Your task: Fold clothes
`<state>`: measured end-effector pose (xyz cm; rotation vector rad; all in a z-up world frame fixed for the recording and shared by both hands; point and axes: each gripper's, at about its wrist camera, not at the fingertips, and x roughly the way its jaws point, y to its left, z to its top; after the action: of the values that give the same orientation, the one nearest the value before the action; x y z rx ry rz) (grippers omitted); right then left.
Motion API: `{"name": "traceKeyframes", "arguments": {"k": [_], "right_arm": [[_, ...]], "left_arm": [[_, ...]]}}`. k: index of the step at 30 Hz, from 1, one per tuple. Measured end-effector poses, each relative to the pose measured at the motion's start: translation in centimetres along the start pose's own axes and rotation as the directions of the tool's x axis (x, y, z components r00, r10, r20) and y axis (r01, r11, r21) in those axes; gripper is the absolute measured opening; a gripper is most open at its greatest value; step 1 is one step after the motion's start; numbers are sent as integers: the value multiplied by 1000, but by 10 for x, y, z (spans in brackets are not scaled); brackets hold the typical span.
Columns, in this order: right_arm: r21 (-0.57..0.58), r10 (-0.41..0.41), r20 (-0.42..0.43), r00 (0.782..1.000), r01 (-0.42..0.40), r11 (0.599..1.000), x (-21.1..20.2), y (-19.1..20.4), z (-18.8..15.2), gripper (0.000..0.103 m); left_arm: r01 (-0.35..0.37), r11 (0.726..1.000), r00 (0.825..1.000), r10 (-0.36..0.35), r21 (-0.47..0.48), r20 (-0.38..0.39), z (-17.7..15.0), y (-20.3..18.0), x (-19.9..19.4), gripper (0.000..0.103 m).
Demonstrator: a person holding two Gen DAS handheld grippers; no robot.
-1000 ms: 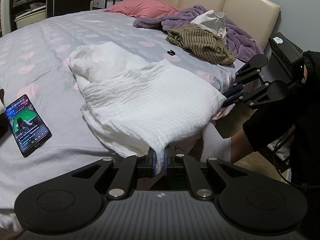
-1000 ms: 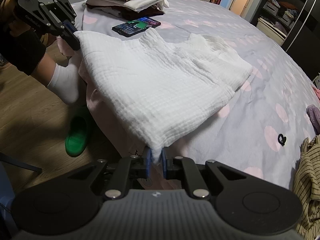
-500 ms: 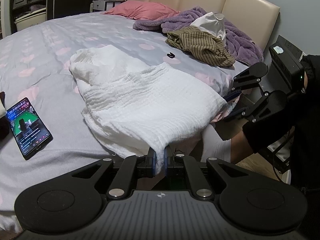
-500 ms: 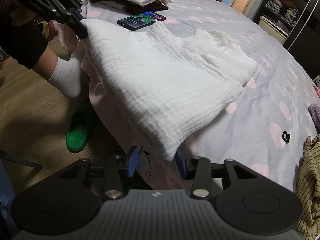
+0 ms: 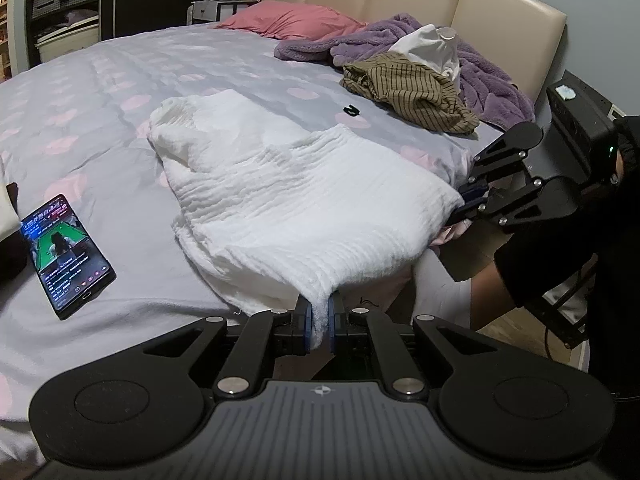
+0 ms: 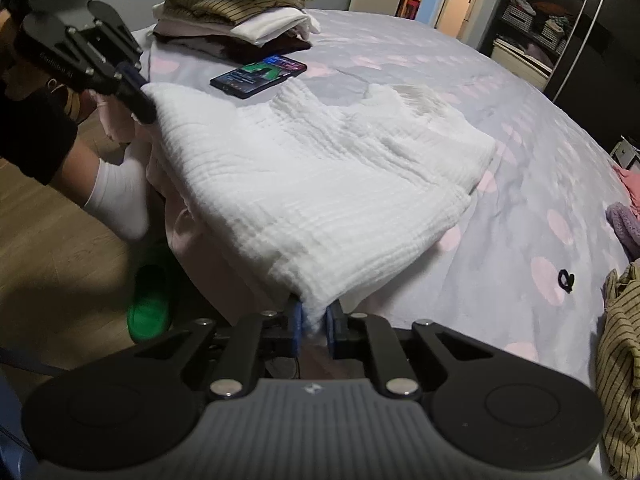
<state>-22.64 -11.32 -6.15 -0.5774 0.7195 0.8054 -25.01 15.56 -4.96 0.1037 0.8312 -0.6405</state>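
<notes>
A white crinkled garment (image 5: pixel 312 200) lies half folded on the grey bedspread (image 5: pixel 120 80), and its near edge hangs over the side of the bed. My left gripper (image 5: pixel 318 320) is shut on the garment's near corner. In the right wrist view the same garment (image 6: pixel 320 168) spreads away from my right gripper (image 6: pixel 314 320), which is shut on the opposite near corner. Each gripper also shows in the other's view: the right gripper (image 5: pixel 464 202) at the cloth's right corner, the left gripper (image 6: pixel 142 110) at its far left corner.
A lit phone (image 5: pixel 66 252) lies left of the garment, near a stack of folded clothes (image 6: pixel 236 16). A striped garment (image 5: pixel 412 88), a purple robe (image 5: pixel 488 80) and a pink pillow (image 5: pixel 292 20) lie by the headboard. A person's white sock (image 6: pixel 120 196) and green slipper (image 6: pixel 150 312) are on the floor.
My right gripper stood open beside the corner half a second ago and has closed on it again. The left gripper has kept its hold and barely moved.
</notes>
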Motion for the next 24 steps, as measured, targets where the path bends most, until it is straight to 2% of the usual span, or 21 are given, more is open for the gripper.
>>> {"name": "traceKeyframes", "arguments": {"k": [14, 20, 24], "right_arm": [[18, 14, -1, 1000, -14, 1000, -2, -2, 4, 12], [27, -16, 66, 998, 15, 1000, -7, -3, 5, 12], [47, -2, 66, 998, -1, 999, -9, -4, 6, 12]], "left_arm": [[-23, 1000, 1000, 22, -19, -20, -3, 3, 7, 6], [-27, 999, 999, 26, -24, -22, -5, 4, 8, 6], [-26, 1000, 999, 25, -18, -23, -5, 3, 7, 6]]}}
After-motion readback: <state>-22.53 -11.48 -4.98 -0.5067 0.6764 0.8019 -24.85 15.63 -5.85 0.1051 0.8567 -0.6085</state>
